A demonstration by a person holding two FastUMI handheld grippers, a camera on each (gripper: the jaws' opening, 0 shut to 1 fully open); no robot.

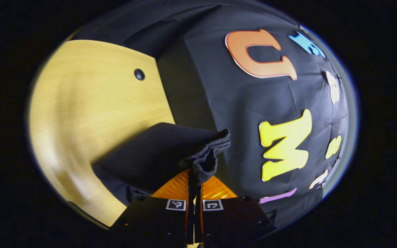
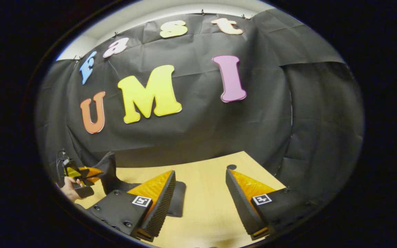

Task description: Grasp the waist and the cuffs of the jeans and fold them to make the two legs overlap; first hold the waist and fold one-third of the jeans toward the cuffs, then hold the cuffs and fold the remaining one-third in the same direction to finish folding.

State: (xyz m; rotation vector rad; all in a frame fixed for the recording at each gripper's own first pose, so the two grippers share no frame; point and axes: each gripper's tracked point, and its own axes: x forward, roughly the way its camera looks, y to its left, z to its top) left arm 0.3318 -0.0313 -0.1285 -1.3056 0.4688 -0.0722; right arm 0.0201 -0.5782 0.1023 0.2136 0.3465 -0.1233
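The jeans [image 1: 160,151] look dark, nearly black, and we see a bunched, wrinkled edge of them pinched between the fingers of the left gripper [image 1: 195,181], which are drawn close together on the fabric. From that pinch the cloth rises to a crumpled hem with visible stitching, then spreads away as a smooth, flat dark panel lying on the pale wooden surface [image 1: 91,103]. Beyond the jeans on the surface sits a small dark round hole [image 1: 139,74], and past that hangs the black booth wall.

In the right gripper view, the fingers of the right gripper [image 2: 200,196] stand wide apart with nothing between them, poised above the surface [image 2: 205,206]. A flat dark part of the jeans [image 2: 179,203] lies just beside one finger. Farther along the jeans, a hand [image 2: 69,187] holds the left gripper [image 2: 86,174], where the cloth is lifted up off the surface.
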